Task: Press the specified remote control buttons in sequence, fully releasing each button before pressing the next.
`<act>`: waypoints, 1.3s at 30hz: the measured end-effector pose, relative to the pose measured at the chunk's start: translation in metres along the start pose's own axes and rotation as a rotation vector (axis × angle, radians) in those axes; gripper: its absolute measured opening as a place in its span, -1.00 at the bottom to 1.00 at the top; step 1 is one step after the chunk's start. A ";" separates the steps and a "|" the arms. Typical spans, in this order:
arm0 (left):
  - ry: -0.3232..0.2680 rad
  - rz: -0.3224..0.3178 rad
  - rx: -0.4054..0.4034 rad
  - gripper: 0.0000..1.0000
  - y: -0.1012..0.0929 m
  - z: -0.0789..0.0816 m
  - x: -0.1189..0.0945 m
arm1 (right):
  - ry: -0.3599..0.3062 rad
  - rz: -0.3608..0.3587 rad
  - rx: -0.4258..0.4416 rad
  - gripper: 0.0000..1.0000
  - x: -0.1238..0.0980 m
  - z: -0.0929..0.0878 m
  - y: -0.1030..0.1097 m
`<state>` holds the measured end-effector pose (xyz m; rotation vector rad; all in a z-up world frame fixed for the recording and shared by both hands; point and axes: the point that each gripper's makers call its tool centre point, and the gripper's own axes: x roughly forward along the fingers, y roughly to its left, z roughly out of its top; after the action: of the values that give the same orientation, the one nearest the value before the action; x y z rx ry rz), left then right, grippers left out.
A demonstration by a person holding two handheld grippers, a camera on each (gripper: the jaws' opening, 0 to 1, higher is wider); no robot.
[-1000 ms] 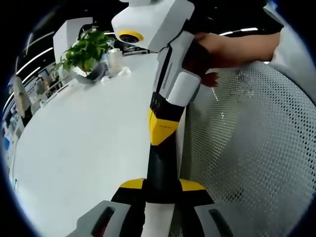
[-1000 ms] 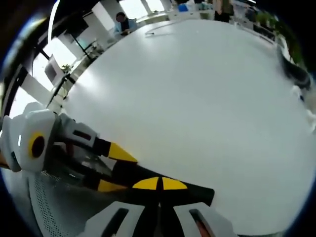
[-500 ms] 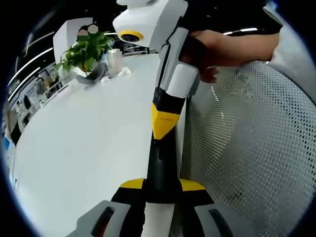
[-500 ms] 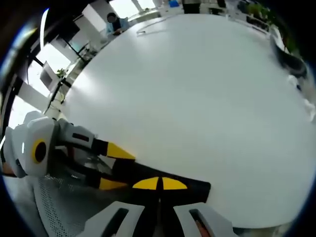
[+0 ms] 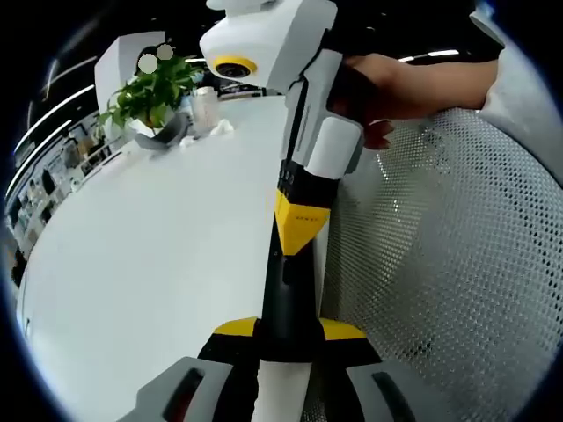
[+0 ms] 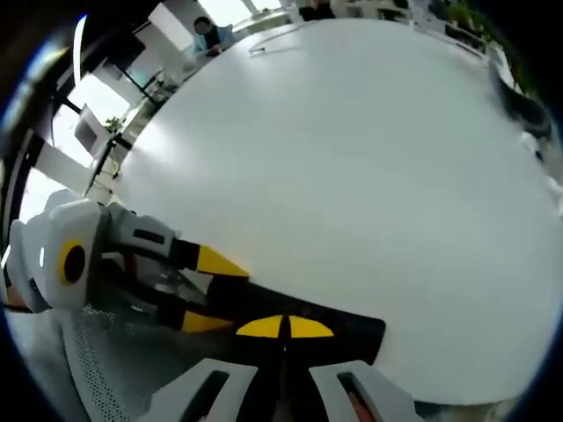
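Black slim plastic remote control [image 5: 287, 290] sits clamped by its near end between the yellow-tipped fingers of my left gripper [image 5: 288, 331], low in the centre of the left gripper view. Its long axis runs straight up the frame from those fingers, out along the edge of the white round table [image 5: 149, 264], with a white perforated mesh chair back [image 5: 449, 264] to the right. My right gripper [image 5: 301, 230] comes down from the top of that frame, its two yellow tips pressed together into one wedge whose point meets the remote's face partway along.

In the right gripper view the remote [image 6: 343, 323] lies crosswise along the bottom of the frame. My own joined tips [image 6: 283, 327] sit on it, and the left gripper [image 6: 211, 293] straddles its left end.

The buttons are too dark to pick out, so I cannot tell which one is under the point. I judge the next move is along that axis: lift clear, then shift.
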<state>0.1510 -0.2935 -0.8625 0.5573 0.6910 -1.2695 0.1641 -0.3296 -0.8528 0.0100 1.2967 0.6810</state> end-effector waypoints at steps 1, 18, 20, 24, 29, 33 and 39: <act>0.000 0.000 0.000 -0.52 0.000 0.000 0.000 | 0.000 0.001 0.003 -1.00 0.000 0.000 0.000; -0.002 0.000 0.003 -0.52 0.000 0.000 0.000 | -0.005 -0.009 -0.032 -1.00 0.001 0.000 0.000; -0.003 0.000 0.003 -0.52 0.000 0.000 0.000 | -0.005 -0.011 -0.033 -1.00 0.002 0.000 0.000; -0.002 0.001 0.003 -0.52 0.000 0.000 -0.001 | -0.002 0.009 -0.002 -1.00 0.002 0.000 -0.002; -0.002 0.001 0.004 -0.52 0.000 0.000 -0.001 | -0.005 0.024 0.026 -1.00 0.001 0.000 0.000; -0.003 0.001 0.003 -0.52 0.000 0.000 -0.001 | -0.008 0.028 0.032 -1.00 0.001 0.000 -0.001; -0.005 0.001 0.002 -0.52 0.000 0.000 -0.001 | -0.017 0.065 0.087 -1.00 0.001 0.000 -0.001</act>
<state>0.1508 -0.2928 -0.8622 0.5559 0.6858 -1.2704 0.1647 -0.3304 -0.8538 0.1294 1.3136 0.6780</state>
